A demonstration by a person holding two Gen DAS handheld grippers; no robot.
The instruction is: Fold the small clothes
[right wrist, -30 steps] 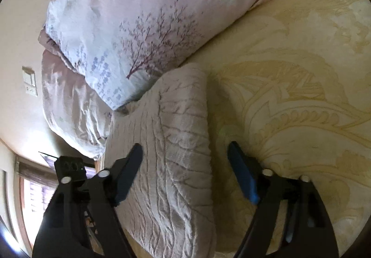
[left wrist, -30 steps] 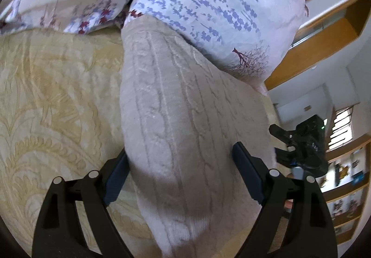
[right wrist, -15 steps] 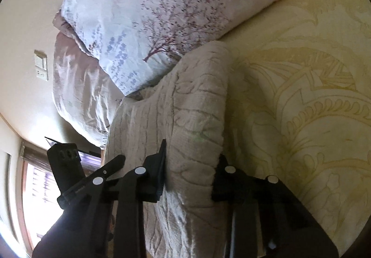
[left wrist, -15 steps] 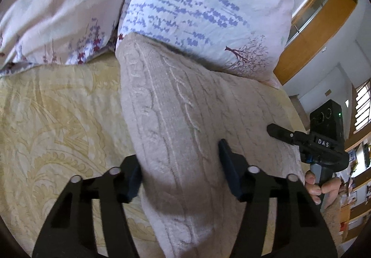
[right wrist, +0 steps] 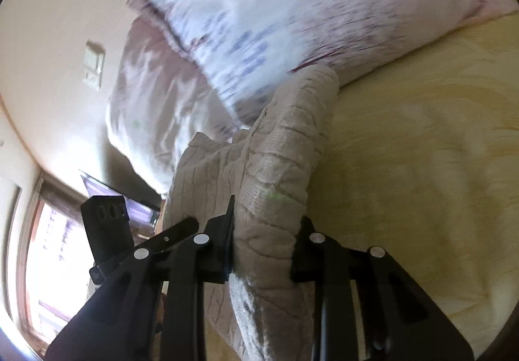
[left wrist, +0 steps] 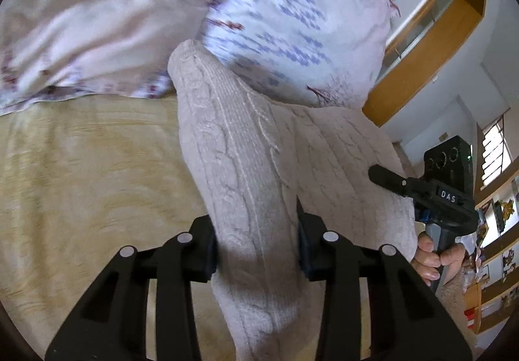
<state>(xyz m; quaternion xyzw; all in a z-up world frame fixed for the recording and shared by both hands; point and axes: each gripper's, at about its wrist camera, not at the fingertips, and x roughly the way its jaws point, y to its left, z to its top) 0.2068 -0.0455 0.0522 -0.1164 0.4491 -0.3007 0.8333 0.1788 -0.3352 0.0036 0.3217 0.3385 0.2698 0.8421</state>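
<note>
Left wrist view: your left gripper (left wrist: 256,250) fingers have just closed onto the knit sweater (left wrist: 240,166); right gripper (right wrist: 262,250) likewise, both grasping it. Sweater's near edge now lifts off the bed (left wrist: 90,166), far end against the pillows (left wrist: 292,20). Fold can start.

- The left gripper (left wrist: 256,250) is matte black plastic, with two angular fingers (left wrist: 181,267) carrying round silver screw heads and open cut-outs.
- The right gripper (right wrist: 262,250) has the same build.
- In the left wrist view, the right gripper's block bears a white "DAS" label (left wrist: 448,198) and a blue part below.
</note>
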